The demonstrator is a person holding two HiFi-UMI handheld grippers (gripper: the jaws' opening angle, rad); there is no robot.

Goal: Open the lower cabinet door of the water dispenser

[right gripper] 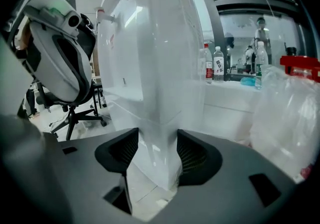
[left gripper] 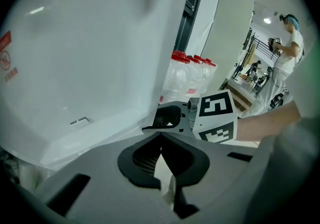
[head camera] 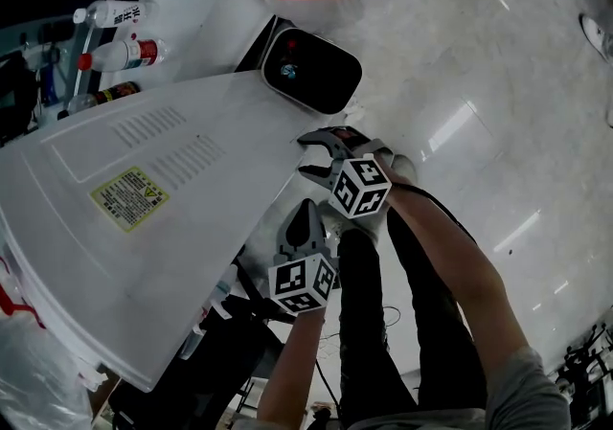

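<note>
Dispenser (right gripper: pixel 150 68) edge sits between the jaws of the right gripper (right gripper: pixel 152 153): both ribbed pads press on a white vertical corner, low down, just under a seam. Whether that corner belongs to the lower door I cannot tell. From the head view, the right gripper (head camera: pixel 308 155) meets the dispenser (head camera: pixel 144 227) at its near front edge, below the black top panel (head camera: pixel 311 69).

The left gripper (left gripper: pixel 161 135) has its jaws closed tip to tip with nothing between them. It hangs just beside the right one, near the same edge but apart from it, and in the head view the left gripper (head camera: pixel 306 213) points at the white side panel.

That panel carries vent slots and a yellow label (head camera: pixel 129 196). Clear jugs (left gripper: pixel 187 76) with red caps stand behind the dispenser on the pale floor (head camera: pixel 479 83). Bottles (right gripper: pixel 212 63) stand along the counter's far edge by a window. An office chair (right gripper: pixel 75 113) stands off to the left.
</note>
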